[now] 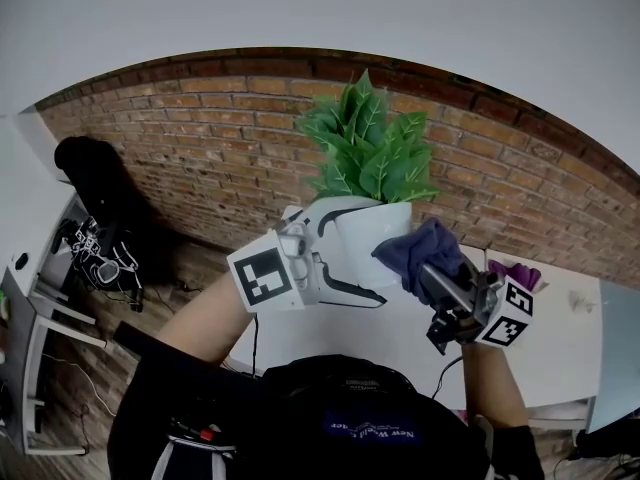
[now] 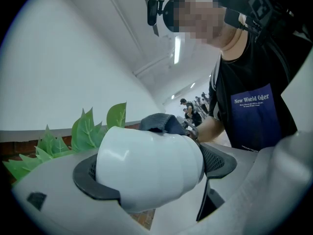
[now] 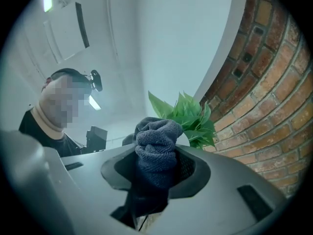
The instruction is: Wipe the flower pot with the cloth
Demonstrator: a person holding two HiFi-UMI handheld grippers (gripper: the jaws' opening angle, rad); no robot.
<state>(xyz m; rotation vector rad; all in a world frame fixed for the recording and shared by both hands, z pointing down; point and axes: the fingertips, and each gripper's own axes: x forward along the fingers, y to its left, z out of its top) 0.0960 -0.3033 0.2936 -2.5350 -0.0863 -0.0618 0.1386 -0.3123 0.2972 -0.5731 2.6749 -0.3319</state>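
Both grippers are occupied, each clamped on one thing. The left gripper point(image 1: 350, 258) has its jaws spread wide around the white flower pot point(image 2: 146, 165), with the dark pads pressed to opposite sides of the pot's round body. The right gripper point(image 3: 155, 173) has its jaws pinched together on a bunched dark blue cloth point(image 1: 418, 248), whose wad sticks out past the jaw tips while a loose end hangs down behind them.

In the head view the two grippers meet in front of the person's chest, and the wad of cloth lies against the side of the pot that faces the right gripper. The pot is held in the air, clear of the white table point(image 1: 560, 338) beneath it. Green leaves point(image 1: 368, 143) rise from its top. A small purple item point(image 1: 515, 271) lies on the table near the right gripper. A red brick wall point(image 1: 200, 158) runs behind everything.
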